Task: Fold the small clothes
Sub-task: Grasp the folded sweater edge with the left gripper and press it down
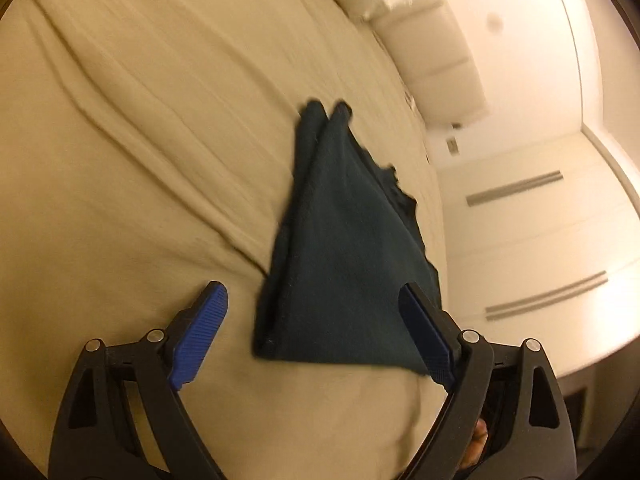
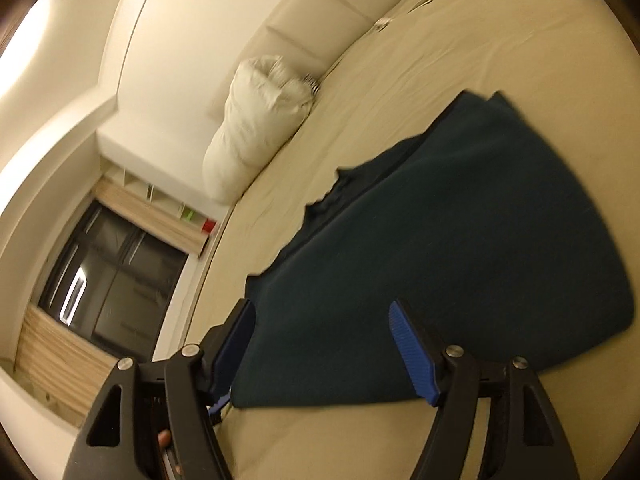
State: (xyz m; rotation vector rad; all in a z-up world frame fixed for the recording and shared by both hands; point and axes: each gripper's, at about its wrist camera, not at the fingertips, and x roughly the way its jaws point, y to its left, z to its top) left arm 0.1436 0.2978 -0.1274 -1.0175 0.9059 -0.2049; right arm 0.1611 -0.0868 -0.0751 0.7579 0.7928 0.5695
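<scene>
dark green cloth lies folded on the bed; both grippers have fingers open, holding nothing. a bump could undo the fold.

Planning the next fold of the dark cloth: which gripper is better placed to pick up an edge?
Probably the right gripper: it stands open with the cloth edge between its fingers. The left gripper is open too, the cloth's corner just ahead of it.

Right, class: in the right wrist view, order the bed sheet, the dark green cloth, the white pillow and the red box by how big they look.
1. Bed sheet
2. Dark green cloth, enlarged by nearness
3. White pillow
4. Red box, far off
</scene>
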